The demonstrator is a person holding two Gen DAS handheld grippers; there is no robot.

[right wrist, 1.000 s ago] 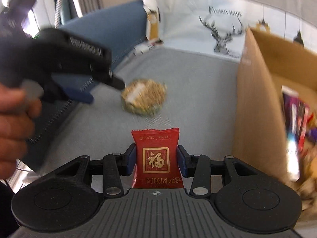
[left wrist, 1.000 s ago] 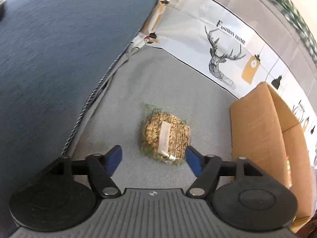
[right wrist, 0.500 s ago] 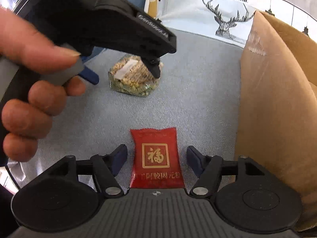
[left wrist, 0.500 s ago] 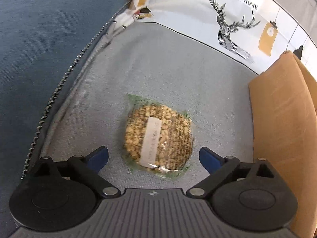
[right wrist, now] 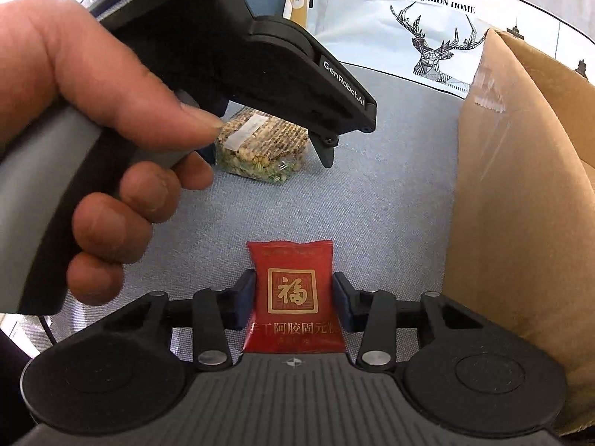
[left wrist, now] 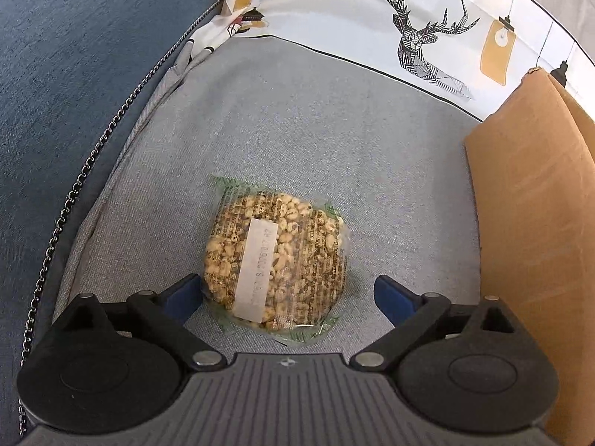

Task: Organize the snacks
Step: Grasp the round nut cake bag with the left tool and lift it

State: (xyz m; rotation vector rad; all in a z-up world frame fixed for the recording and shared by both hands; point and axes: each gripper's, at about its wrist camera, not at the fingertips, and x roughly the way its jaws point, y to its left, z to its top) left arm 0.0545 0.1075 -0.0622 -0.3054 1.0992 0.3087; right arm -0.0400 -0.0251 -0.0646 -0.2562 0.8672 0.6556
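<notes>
While the clear packet of puffed grain [left wrist: 275,260] lies flat on the grey cushion [left wrist: 297,130], we have our left gripper [left wrist: 290,295] spread wide around it, the left pad just beside its edge and the right pad apart from it. Our right gripper [right wrist: 294,297] has just been closing and now clenches the red snack packet [right wrist: 293,293] between its blue pads, nearer to us on the same cushion. The cardboard box [right wrist: 520,193] stands at the right, and a hand [right wrist: 93,148] holds the left gripper's handle.

The left gripper [left wrist: 288,297], jaws wide, straddles the puffed-grain packet [left wrist: 275,264] on grey cushion [left wrist: 297,119].
</notes>
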